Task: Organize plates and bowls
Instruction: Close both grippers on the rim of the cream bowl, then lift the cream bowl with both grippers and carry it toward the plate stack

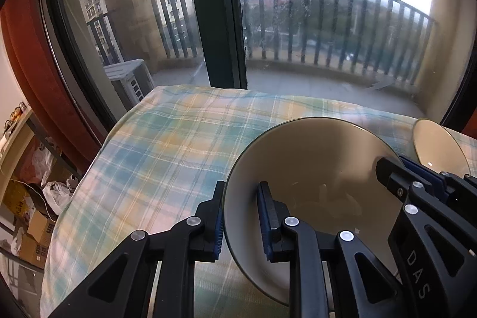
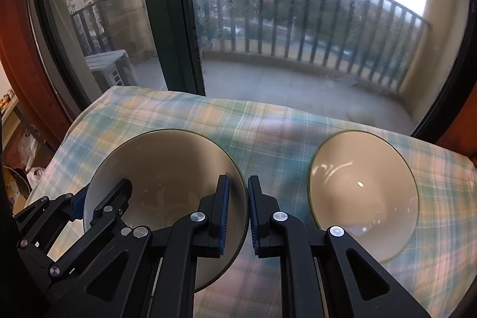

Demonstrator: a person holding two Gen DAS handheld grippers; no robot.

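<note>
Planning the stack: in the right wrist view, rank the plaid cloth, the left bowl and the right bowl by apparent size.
1. plaid cloth
2. left bowl, held at its rim by both grippers
3. right bowl
The left bowl sits nearer the camera, so the bowls' true order is unsure.

The white letters "DAS" are printed down the black plastic arm of the right gripper [image 1: 417, 178], seen at the lower right.

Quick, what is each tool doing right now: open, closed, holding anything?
Left tool: closed on the left rim of the larger bowl.
Right tool: closed on that bowl's right rim.
</note>
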